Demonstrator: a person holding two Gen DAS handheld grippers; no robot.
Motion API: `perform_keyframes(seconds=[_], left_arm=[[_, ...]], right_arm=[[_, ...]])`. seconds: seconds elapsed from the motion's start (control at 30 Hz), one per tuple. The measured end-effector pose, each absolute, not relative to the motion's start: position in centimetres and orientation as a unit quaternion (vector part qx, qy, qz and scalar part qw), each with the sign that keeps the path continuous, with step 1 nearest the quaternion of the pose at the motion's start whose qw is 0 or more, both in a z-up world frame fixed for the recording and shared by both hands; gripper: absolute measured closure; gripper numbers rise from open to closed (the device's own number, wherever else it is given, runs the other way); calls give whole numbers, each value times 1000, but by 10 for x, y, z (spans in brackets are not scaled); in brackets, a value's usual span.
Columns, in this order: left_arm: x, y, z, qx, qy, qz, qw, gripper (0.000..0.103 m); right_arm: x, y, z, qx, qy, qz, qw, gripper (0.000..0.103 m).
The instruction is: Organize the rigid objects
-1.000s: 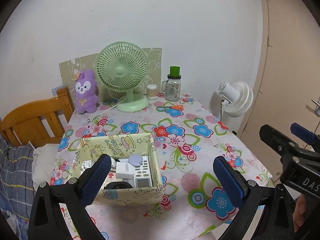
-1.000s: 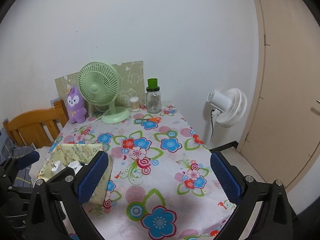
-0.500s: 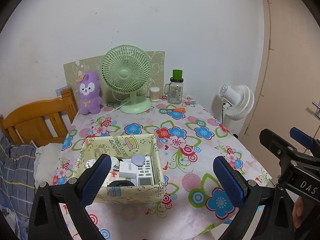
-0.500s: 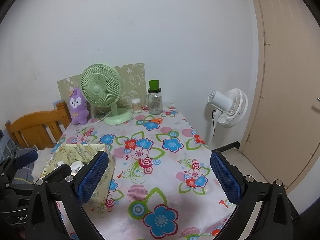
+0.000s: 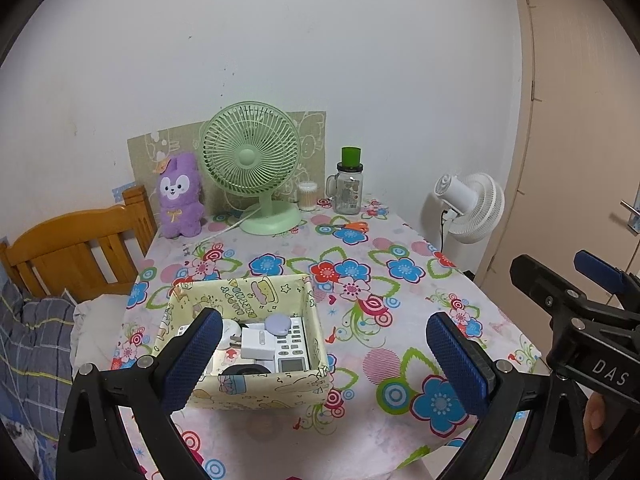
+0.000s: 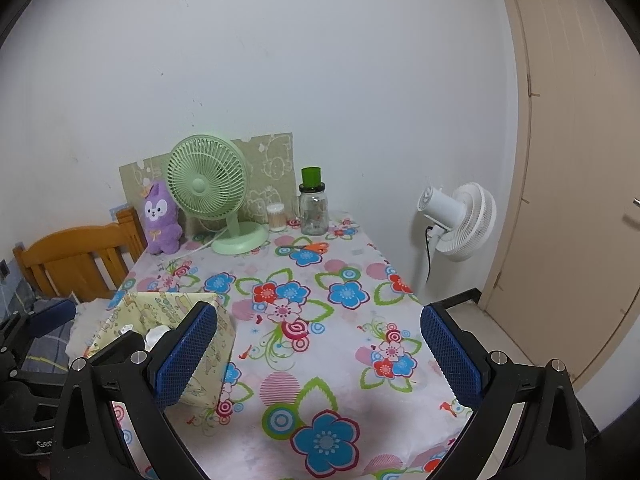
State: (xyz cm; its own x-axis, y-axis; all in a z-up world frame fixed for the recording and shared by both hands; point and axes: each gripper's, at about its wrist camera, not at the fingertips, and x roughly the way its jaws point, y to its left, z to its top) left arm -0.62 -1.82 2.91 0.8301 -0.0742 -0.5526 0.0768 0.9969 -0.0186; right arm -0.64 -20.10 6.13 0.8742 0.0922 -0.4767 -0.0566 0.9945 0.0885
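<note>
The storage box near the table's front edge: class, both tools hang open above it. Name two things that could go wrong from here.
1. The storage box has soft fabric walls and sits near the table's front edge; a nudge from the open left tool might push it off.
2. Its contents are crowded: the remote control lies partly under a white charger, so lifting one may drag another.

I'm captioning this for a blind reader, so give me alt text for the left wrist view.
An open left hand-held gripper hovers over a patterned storage box holding a white remote, chargers and other small items, on a table with a floral tablecloth. Behind stand a green desk fan, purple plush toy and glass jar.
</note>
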Motion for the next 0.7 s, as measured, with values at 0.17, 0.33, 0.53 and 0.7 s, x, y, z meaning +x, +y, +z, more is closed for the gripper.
perform_keyframes(seconds=[0.17,0.33,0.53,0.7], left_arm=[[-5,-18,29,-1,292,-40,955,0],[-5,-18,29,-2,292,-40,956,0],[-3,-17,28,-2,293,-40,955,0],[-3,-16,28,-3,292,-40,956,0]], right_arm=[[-7,-201,61,35,248,38,967,0],[-7,-199,62,35,249,40,967,0],[-5,-198,61,34,250,40,967,0],[-5,-197,62,34,248,41,967,0]])
